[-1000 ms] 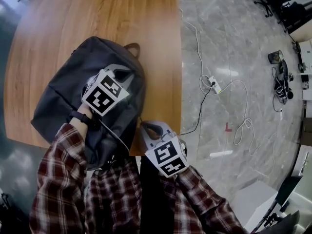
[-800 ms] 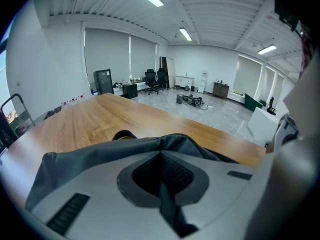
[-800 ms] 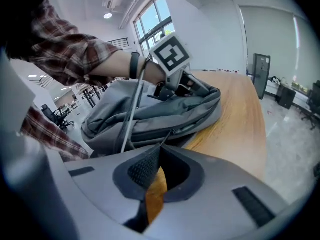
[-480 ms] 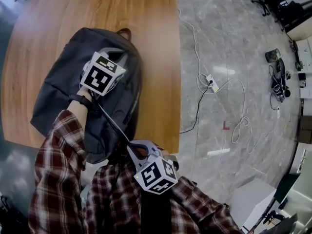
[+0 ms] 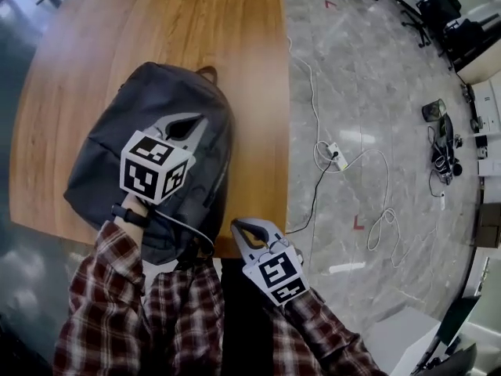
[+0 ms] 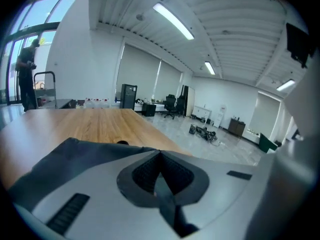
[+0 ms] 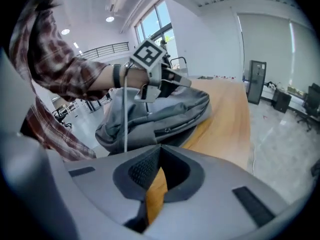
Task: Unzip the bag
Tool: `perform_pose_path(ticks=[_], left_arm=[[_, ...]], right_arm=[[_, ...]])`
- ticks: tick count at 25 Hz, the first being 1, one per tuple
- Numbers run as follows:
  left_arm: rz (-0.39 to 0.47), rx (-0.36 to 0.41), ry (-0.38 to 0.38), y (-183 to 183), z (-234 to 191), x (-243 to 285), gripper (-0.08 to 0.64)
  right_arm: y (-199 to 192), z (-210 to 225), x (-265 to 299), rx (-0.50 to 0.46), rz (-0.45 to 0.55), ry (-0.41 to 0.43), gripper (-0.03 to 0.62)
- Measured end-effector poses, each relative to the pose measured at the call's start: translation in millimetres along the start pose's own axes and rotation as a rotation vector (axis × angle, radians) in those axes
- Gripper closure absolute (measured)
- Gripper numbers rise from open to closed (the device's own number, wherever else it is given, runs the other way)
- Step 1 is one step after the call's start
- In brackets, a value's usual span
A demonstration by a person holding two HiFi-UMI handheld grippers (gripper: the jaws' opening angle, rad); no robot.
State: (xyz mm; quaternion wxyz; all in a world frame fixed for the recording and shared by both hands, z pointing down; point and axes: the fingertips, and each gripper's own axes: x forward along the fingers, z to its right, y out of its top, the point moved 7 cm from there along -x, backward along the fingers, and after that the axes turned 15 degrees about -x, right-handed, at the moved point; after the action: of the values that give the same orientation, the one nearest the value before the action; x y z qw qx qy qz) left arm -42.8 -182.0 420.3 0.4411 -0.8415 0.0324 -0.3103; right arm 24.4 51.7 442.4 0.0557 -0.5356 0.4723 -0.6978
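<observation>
On the table (image 5: 156, 22), grey bag (image 5: 102, 151) flat, seemingly zipped.

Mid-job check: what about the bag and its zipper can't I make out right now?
- Zipper pull: in the head view, the left tool and its cube cover the middle of the bag.
- Open or closed: in the right gripper view, the zipper line is too small to tell.
- Bag's near end: in the head view, it lies under the plaid sleeve.
</observation>
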Motion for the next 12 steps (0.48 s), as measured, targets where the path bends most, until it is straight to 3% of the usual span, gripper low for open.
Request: perform_pose_path(ticks=[5,12], left_arm=[[0.144,-0.114,-0.001,9,47,-73,0.551],[0.292,-0.103,0.074,22,104,-150,0.551]], right_arm=[[54,30,-21,-0.019,0.093,-0.059,0.583],[127,53,-62,-0.049,0.273,-0.149,0.583]])
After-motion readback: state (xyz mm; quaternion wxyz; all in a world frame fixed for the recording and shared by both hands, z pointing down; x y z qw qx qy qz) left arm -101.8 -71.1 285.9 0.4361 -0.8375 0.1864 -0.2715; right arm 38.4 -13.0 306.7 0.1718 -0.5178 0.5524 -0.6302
